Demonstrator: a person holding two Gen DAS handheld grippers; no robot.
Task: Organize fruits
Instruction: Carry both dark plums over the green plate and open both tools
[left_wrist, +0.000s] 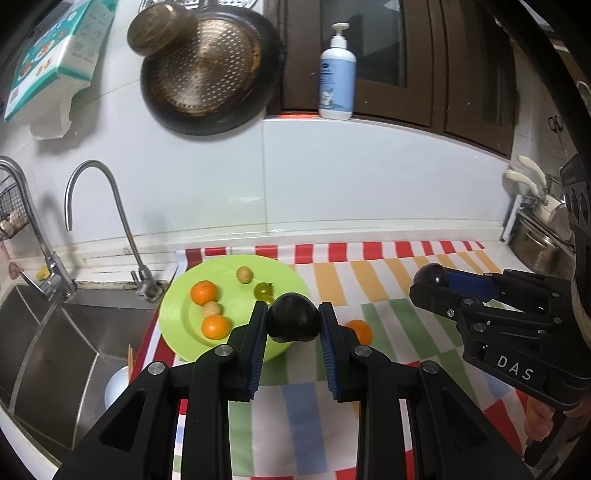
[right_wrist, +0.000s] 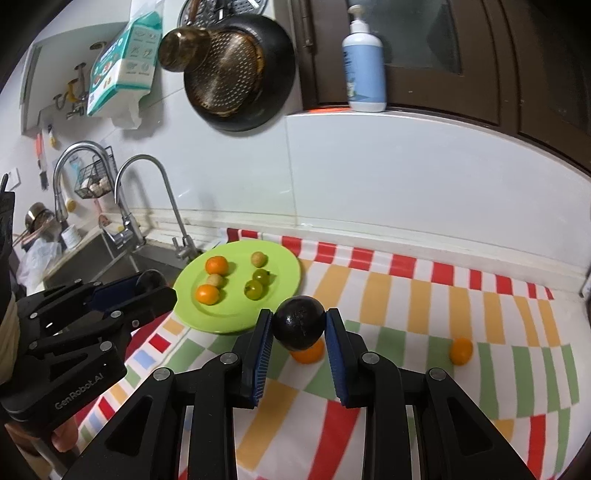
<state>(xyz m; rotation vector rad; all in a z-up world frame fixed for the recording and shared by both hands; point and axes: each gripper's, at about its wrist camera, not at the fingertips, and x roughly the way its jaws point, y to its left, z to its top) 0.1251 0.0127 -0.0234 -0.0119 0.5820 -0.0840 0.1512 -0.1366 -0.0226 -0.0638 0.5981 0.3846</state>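
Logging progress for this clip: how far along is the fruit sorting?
Done: two oranges, two green fruits and two walnuts sit on the green plate. In hand: each tongs grips a dark plum. Left: two oranges on the striped cloth.

Plate (right_wrist: 288, 254): lime green, plain.
Cloth (right_wrist: 406, 295): white ground; blocks of red, orange, green and pale blue in striped rows.
Oranges (right_wrist: 216, 265): bright orange.
Grapes (right_wrist: 260, 276): yellow-green.
Walnuts (right_wrist: 259, 259): pale tan.
Plums (right_wrist: 299, 323): near-black, glossy.
Fingers (left_wrist: 258, 339): black frames, blue ribbed pads.
Bottle (left_wrist: 337, 74): pale blue label, white pump.
Pan (left_wrist: 207, 70): black rim, brassy perforated centre.
Wall (left_wrist: 369, 177): white.
Sink (left_wrist: 55, 350): grey steel.
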